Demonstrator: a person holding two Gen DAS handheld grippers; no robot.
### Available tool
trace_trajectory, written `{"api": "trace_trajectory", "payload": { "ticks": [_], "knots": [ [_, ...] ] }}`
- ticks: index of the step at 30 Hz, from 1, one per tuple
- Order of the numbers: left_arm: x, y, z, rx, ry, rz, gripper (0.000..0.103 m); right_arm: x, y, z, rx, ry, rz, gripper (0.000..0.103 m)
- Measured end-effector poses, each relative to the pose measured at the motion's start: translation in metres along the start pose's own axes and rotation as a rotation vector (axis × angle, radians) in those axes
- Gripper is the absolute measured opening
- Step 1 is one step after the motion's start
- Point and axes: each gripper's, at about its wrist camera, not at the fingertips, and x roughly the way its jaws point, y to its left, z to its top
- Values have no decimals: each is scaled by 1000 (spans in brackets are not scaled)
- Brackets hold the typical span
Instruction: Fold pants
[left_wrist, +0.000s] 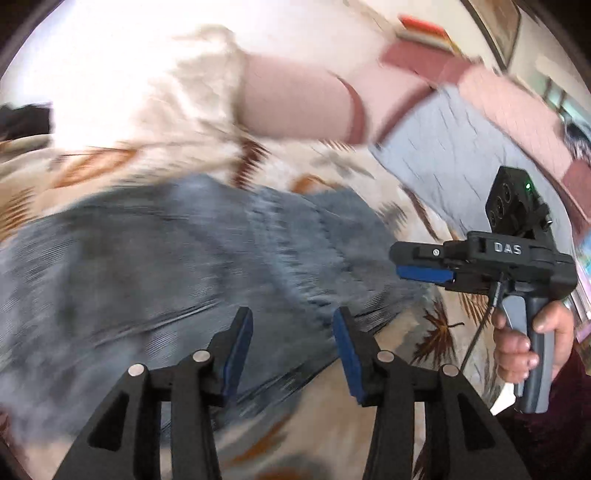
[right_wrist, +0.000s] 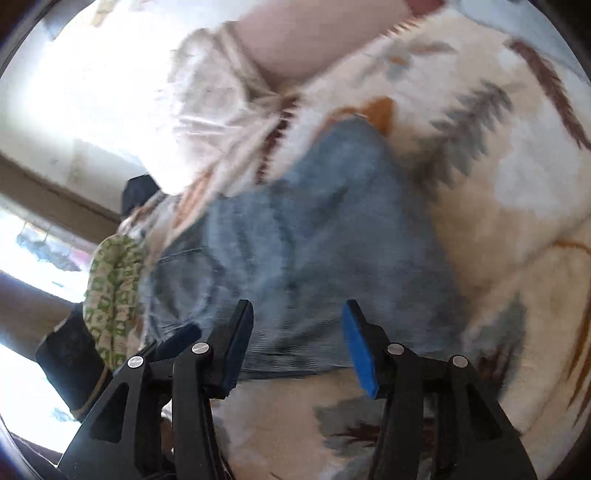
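2 claws (left_wrist: 291, 347) (right_wrist: 295, 343) – jeans (left_wrist: 166, 266) beneath

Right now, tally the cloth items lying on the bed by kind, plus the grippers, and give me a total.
Blue denim pants: 1
Pink pillow: 1
Grey-lavender folded cloth: 1
Green-and-white patterned cloth: 1
Leaf-print bed cover: 1
Grippers: 2, left gripper and right gripper, both with nothing between their pads
Total: 7

Only one text could be read: the white letters "DAS" stood on the black body of the right gripper (left_wrist: 424, 264), above its grey handle. No other label or number was readable anywhere.
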Motion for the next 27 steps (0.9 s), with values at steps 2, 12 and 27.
{"api": "trace_trajectory", "payload": {
  "ticks": [2, 12, 27],
  "knots": [
    [-33, 17, -13, -48, -76, 91, 65, 5, 24, -3, -77, -24, -3, 50],
    [-105, 129, -60, -429, -223, 381, 71, 72, 157, -35, -438, 26, -1, 51],
    [-61, 155, -64, -636, -154, 277, 82, 246, 345, -2, -761, 392, -89, 70]
  ]
}}
